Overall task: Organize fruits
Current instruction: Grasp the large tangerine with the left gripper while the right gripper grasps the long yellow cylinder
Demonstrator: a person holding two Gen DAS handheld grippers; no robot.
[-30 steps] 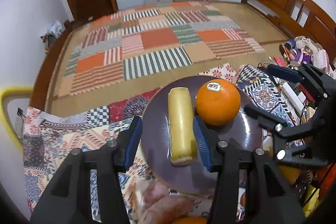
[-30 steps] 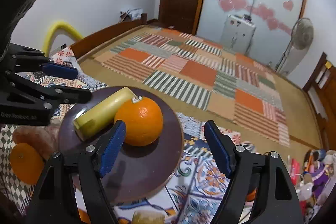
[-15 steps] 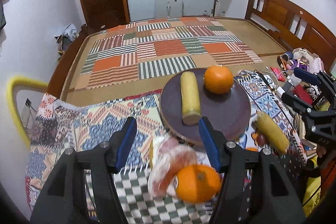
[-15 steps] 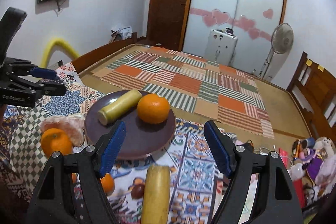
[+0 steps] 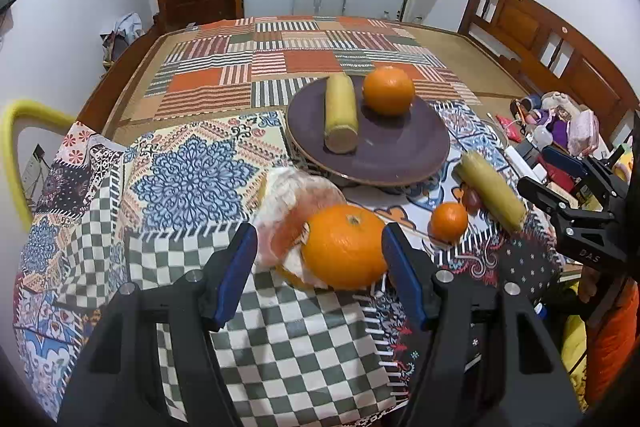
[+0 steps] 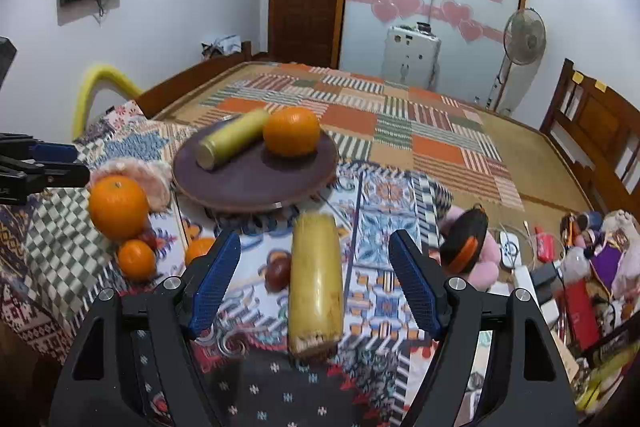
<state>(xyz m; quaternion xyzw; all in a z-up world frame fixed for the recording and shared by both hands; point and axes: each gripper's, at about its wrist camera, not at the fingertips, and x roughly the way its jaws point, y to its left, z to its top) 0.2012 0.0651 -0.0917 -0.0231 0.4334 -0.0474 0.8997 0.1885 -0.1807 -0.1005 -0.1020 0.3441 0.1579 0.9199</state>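
A dark round plate (image 5: 392,155) (image 6: 248,183) holds a yellow cylindrical fruit piece (image 5: 340,113) (image 6: 230,137) and an orange (image 5: 388,91) (image 6: 292,131). My left gripper (image 5: 320,279) is open, its jaws on either side of a large orange (image 5: 346,247) (image 6: 118,203) that lies against a peeled pomelo (image 5: 292,199). My right gripper (image 6: 314,295) is open around a second yellow piece (image 6: 316,283) (image 5: 490,193) lying on the cloth. Small oranges (image 6: 136,259) (image 5: 448,221) and a dark red fruit (image 6: 278,271) lie between.
Patterned cloths (image 5: 192,183) cover the table. Beyond it is a bed with a patchwork mat (image 5: 296,59). Clutter of toys and boxes (image 6: 580,259) sits at the right. A yellow chair back (image 5: 16,131) is at the left.
Both grippers have pulled back from the plate toward the table's near side. The large orange now lies between my left jaws and the second yellow piece between my right jaws.
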